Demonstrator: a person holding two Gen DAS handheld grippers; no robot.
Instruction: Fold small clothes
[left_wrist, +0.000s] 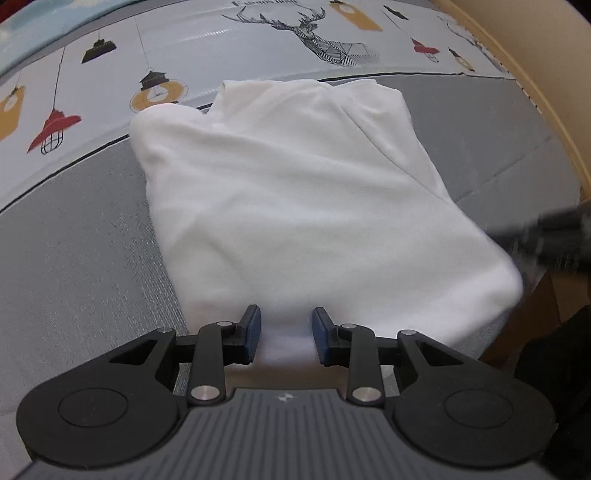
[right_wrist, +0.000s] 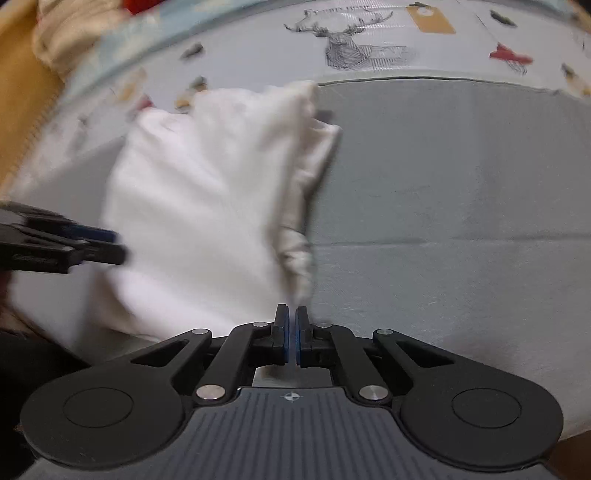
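Left gripper (left_wrist: 286, 338): released, jaws standing apart with the near hem of the white garment (left_wrist: 295, 206) lying between the blue pads (left_wrist: 253, 334); contact between pads and cloth cannot be confirmed. The garment extends straight ahead of this gripper across the grey mat (left_wrist: 85, 236), folded lengthwise, its far end reaching onto the printed cloth (left_wrist: 207, 48) with lamp and deer motifs. Ahead and to the right, a dark blurred shape at the garment's right corner is the right gripper (left_wrist: 546, 236); detail not resolvable in that view. Right gripper (right_wrist: 291, 338), own view: jaws drawn nearly together with a thin gap remaining; the bunched right edge of the garment (right_wrist: 192, 206) descends to just ahead of its tips, but whether cloth is pinched cannot be told. Ahead and to its left, the left gripper (right_wrist: 107, 245) sits at the garment's left side. View is motion-blurred. Beyond, the mat (right_wrist: 443, 184) meets the printed cloth (right_wrist: 258, 48).
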